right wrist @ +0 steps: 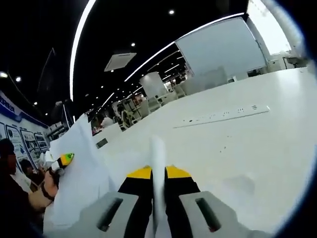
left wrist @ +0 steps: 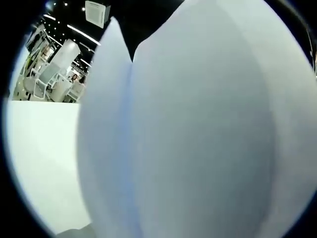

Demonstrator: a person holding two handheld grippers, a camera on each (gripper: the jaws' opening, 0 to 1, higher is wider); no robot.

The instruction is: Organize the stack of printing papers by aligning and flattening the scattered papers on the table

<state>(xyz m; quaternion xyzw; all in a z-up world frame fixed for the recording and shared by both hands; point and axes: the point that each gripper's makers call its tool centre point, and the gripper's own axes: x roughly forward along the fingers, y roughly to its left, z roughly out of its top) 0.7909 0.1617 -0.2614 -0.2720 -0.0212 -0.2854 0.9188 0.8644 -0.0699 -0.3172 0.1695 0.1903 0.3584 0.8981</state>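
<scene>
White printing papers [left wrist: 198, 134] stand right against the left gripper's camera, bulging toward it and hiding its jaws. In the right gripper view my right gripper [right wrist: 158, 173], with grey jaws and yellow-black tips, is shut on a sheet of paper [right wrist: 158, 153] seen edge-on between the jaws. Further left, another white sheet [right wrist: 79, 173] is raised off the table. The left gripper's yellow-green tip [right wrist: 65, 159] shows at that sheet's edge, with a person's hand [right wrist: 47, 191] behind it. Whether the tip grips the sheet is hidden.
A wide white table [right wrist: 237, 148] spreads ahead of the right gripper, with a long white power strip [right wrist: 223, 116] lying across it. The tabletop [left wrist: 44, 158] also shows left of the papers. White furniture and people are in the far background.
</scene>
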